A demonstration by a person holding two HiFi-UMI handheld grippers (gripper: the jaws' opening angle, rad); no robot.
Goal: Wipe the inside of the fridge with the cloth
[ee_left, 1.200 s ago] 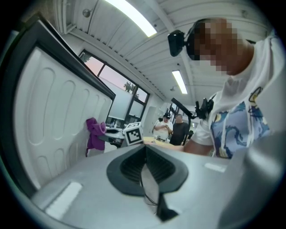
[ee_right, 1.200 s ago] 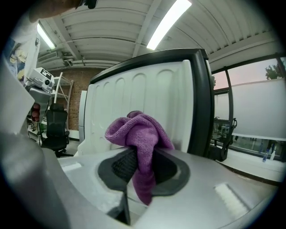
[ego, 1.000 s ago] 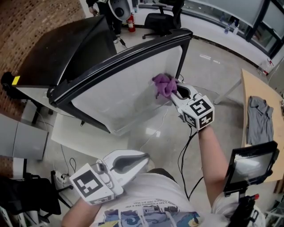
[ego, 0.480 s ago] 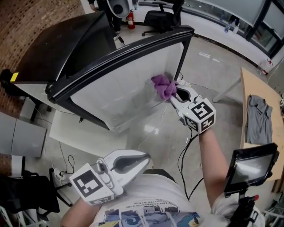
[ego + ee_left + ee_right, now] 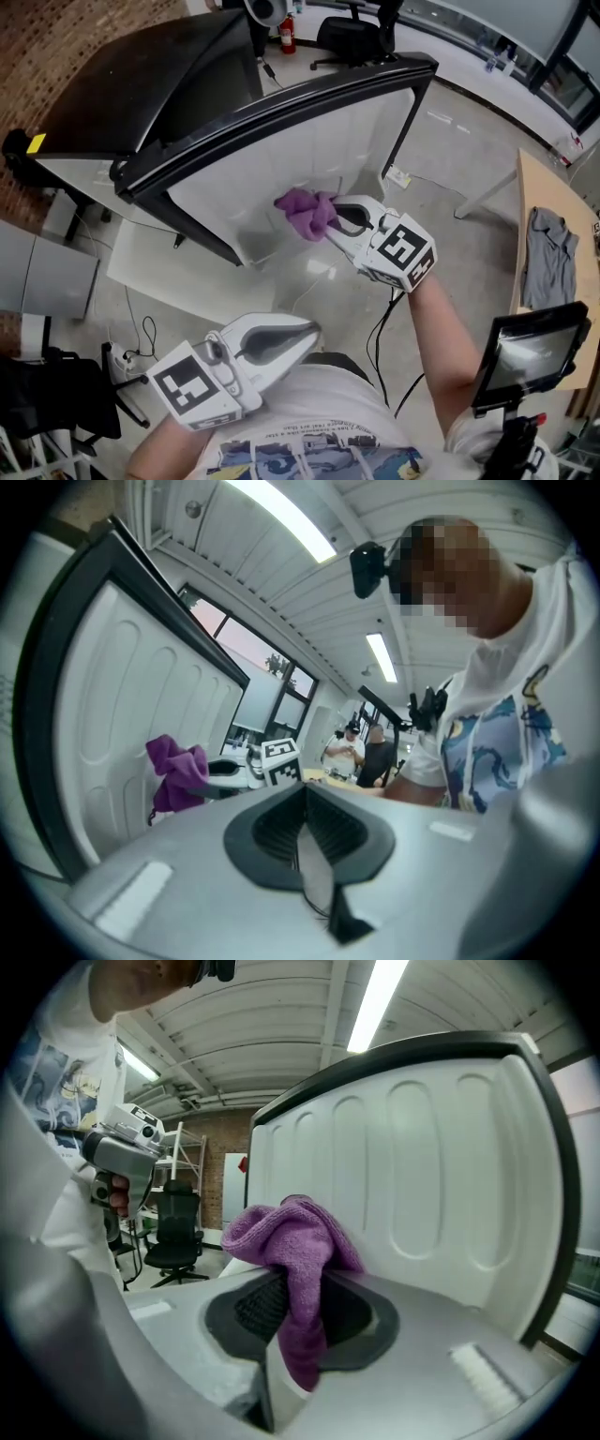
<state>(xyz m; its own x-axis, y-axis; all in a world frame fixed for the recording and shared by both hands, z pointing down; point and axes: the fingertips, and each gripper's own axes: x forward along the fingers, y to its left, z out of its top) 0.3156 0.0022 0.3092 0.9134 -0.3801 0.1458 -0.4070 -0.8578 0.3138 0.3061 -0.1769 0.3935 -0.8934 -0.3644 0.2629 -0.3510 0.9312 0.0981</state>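
The right gripper (image 5: 330,222) is clamping the cloth (image 5: 302,212) against the fridge (image 5: 281,155) at 12 o'clock; flat, overlapping strokes would suit. The left gripper (image 5: 307,334) is hanging clenched, empty.

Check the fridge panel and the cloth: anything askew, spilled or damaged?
Nothing stands out. The purple cloth is bunched but clamped in the right gripper against the white fridge panel, which shows no spills or cracks. The left gripper is shut and empty.
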